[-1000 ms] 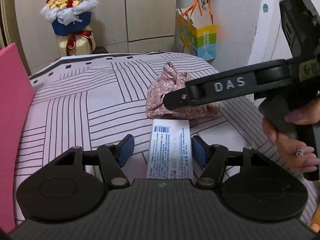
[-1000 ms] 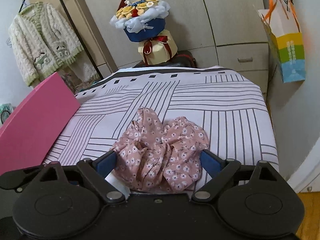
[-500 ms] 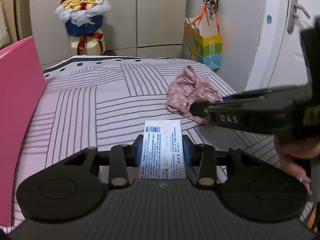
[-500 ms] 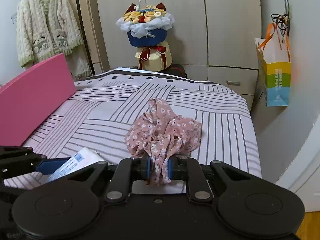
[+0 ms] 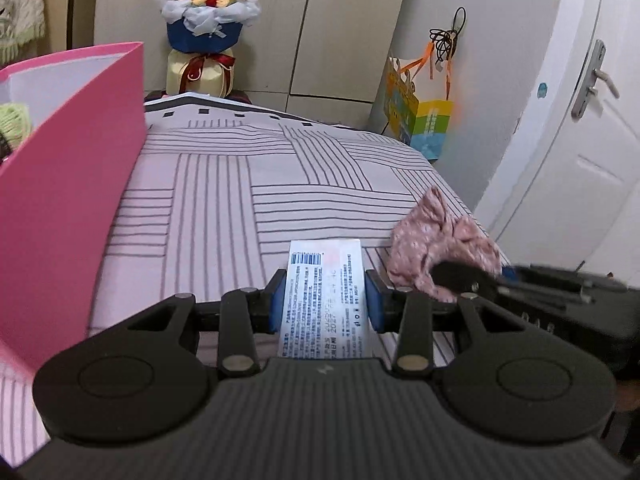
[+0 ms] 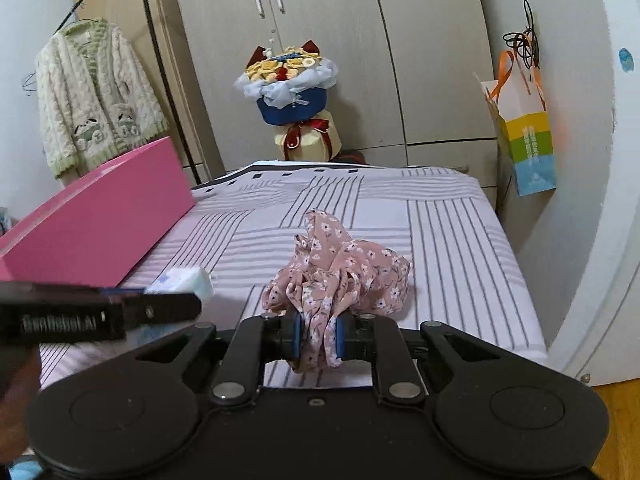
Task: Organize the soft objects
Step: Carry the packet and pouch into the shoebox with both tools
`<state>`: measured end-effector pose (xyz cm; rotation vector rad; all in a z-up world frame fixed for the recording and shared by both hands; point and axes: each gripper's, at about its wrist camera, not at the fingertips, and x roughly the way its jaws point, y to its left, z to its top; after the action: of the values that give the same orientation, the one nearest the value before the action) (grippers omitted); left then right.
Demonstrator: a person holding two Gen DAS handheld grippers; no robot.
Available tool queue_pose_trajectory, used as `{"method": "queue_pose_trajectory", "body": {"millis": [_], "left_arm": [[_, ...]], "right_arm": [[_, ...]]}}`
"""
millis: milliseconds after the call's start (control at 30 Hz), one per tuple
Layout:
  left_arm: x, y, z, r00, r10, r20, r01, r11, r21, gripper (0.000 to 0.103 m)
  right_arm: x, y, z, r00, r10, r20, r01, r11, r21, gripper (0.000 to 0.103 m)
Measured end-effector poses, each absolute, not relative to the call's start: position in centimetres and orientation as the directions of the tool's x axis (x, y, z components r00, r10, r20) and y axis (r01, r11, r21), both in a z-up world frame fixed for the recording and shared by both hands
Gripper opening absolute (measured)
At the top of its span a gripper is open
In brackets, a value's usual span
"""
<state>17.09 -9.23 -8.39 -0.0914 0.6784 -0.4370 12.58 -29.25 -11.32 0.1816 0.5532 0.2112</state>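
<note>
Left wrist view: left gripper clamps white printed soft pack. Right gripper pinches pink floral crumpled cloth above striped bedsheet.

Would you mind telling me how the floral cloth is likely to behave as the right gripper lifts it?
The floral cloth is crumpled in loose folds, so it will probably hang limp. Only a narrow bunch sits between the right gripper pads, so the rest may trail and drag on the bed. It looks thin, likely light.
</note>
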Motion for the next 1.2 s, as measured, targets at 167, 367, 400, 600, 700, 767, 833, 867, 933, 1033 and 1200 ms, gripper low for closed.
{"method": "queue_pose_trajectory", "body": {"millis": [167,367,400,600,700,767,833,867,933,1033,1200], "left_arm": [[15.4,-6.7,-7.4,0.670,-0.444,-0.595,0.376,0.894,-0.244,0.038],[13.0,-3.7,-6.1,0.623,-0.479,-0.619,0.398,0.875,-0.276,0.038],[12.6,-3.3,-5.9,0.615,-0.479,-0.626,0.396,0.874,-0.280,0.038],[10.9,-0.6,-4.4,0.564,-0.488,-0.666,0.396,0.868,-0.300,0.038],[9.7,0.8,-3.4,0.563,-0.487,-0.668,0.409,0.866,-0.286,0.038],[9.1,1.9,-2.6,0.566,-0.480,-0.670,0.407,0.870,-0.280,0.038],[8.3,3.1,-1.6,0.586,-0.474,-0.657,0.405,0.874,-0.270,0.038],[7.9,3.7,-0.9,0.604,-0.466,-0.647,0.402,0.879,-0.257,0.038],[7.3,4.9,0.1,0.639,-0.451,-0.623,0.399,0.887,-0.234,0.038],[6.9,6.5,1.6,0.685,-0.432,-0.587,0.384,0.899,-0.213,0.038],[7.9,8.4,3.1,0.723,-0.419,-0.550,0.373,0.906,-0.200,0.038]], "right_arm": [[9.8,-28.1,-12.1,0.812,0.248,-0.529,-0.175,0.967,0.186,0.019],[7.0,-27.5,-11.1,0.784,0.297,-0.545,-0.240,0.955,0.176,0.019],[6.7,-27.4,-10.7,0.777,0.312,-0.547,-0.254,0.950,0.180,0.019],[5.0,-25.2,-8.1,0.718,0.402,-0.569,-0.374,0.911,0.172,0.019],[4.7,-24.0,-6.9,0.669,0.450,-0.591,-0.433,0.883,0.181,0.019],[4.7,-23.4,-6.0,0.644,0.488,-0.590,-0.466,0.861,0.204,0.019],[4.8,-22.8,-5.1,0.622,0.524,-0.581,-0.495,0.839,0.227,0.019],[4.9,-22.5,-4.6,0.616,0.542,-0.572,-0.509,0.828,0.236,0.019],[5.0,-21.7,-3.7,0.609,0.570,-0.552,-0.538,0.808,0.240,0.019],[5.5,-20.3,-2.4,0.608,0.603,-0.517,-0.577,0.783,0.235,0.019],[6.9,-18.0,-0.1,0.623,0.637,-0.454,-0.622,0.755,0.207,0.019]]}}
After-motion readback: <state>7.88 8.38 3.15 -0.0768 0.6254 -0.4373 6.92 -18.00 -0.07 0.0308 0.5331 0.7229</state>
